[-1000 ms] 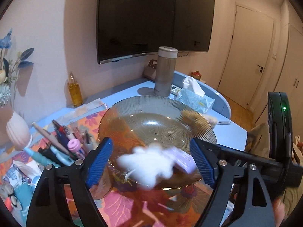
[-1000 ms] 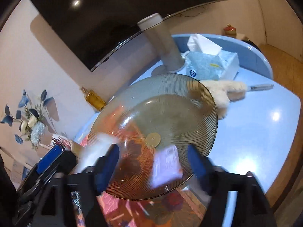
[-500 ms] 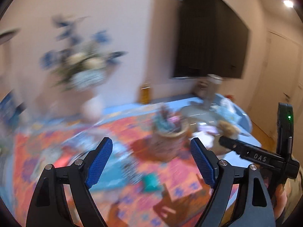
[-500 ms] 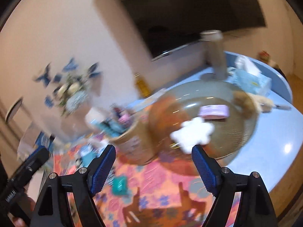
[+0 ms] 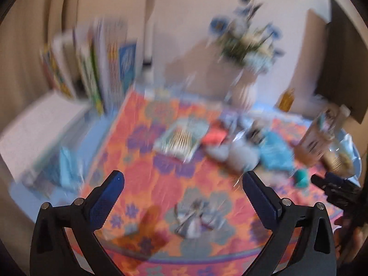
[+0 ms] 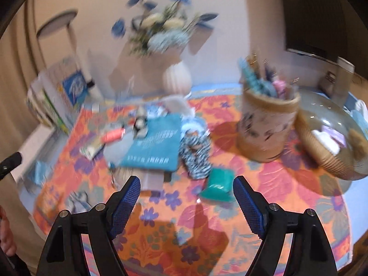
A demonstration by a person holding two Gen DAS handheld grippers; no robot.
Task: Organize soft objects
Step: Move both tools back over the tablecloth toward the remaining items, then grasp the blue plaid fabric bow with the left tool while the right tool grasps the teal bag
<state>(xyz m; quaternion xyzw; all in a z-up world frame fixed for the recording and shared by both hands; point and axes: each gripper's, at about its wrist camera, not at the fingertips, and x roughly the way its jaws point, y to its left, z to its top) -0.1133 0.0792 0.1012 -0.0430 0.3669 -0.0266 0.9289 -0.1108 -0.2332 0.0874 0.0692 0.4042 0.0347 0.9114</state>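
Left gripper (image 5: 183, 185), its jaws just widened, and right gripper (image 6: 186, 189) both gape empty; motion blur smears the teal cloth (image 6: 153, 146) at frame centre and striped fabric (image 6: 195, 155) beside it.

Pale cream wall (image 6: 230, 11) behind, smooth and evenly lit. Beige curtain (image 5: 30, 46) in folds along the left. White lamp stem (image 5: 149, 18) upright against the wall, round lamp head (image 6: 57, 20) above. Dark wall-mounted screen (image 6: 317, 13) at the right, ceiling light glinting in it. Light blue table (image 6: 358, 209) under an orange floral cloth (image 6: 161, 248) that leaves the table's edges bare. All somewhat blurred.
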